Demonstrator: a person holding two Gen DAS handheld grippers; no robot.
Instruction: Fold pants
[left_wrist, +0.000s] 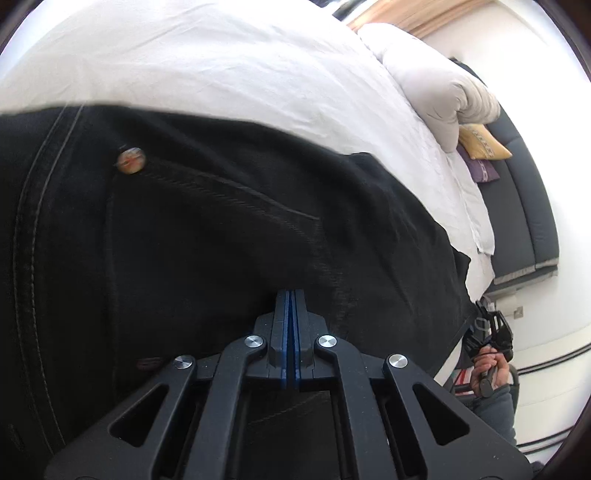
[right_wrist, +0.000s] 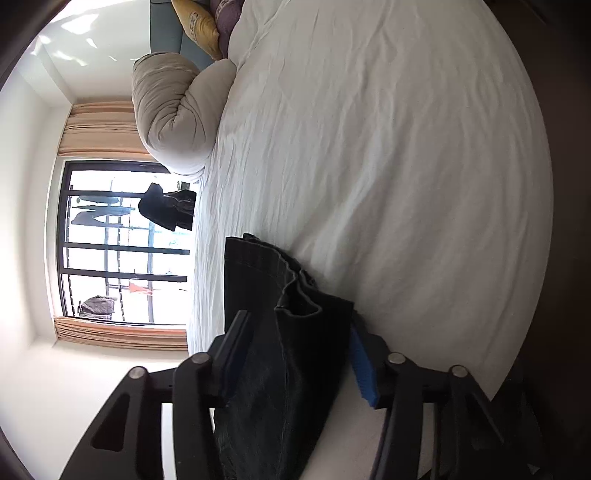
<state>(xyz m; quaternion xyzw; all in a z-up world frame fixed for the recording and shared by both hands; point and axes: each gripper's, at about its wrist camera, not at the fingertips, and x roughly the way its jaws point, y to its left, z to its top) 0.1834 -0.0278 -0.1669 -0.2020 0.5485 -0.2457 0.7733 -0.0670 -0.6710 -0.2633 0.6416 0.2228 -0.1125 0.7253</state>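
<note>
The pants (left_wrist: 221, 229) lie on the bed (left_wrist: 221, 66), pinched by the shut left fingers (left_wrist: 290, 295), but the right fingers (right_wrist: 295, 332) stand wide around a cuff, so it could slip out.

Bright daylight from the window (right_wrist: 122, 243) blows out walls; fisheye edges warp, slight blur.

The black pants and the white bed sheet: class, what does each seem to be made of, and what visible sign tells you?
Black pants: probably denim, matte, judging by the twill weave, pale double topstitching and metal rivet.
White bed sheet: likely cotton or a similar woven cloth, matte, with fine soft creases.
</note>
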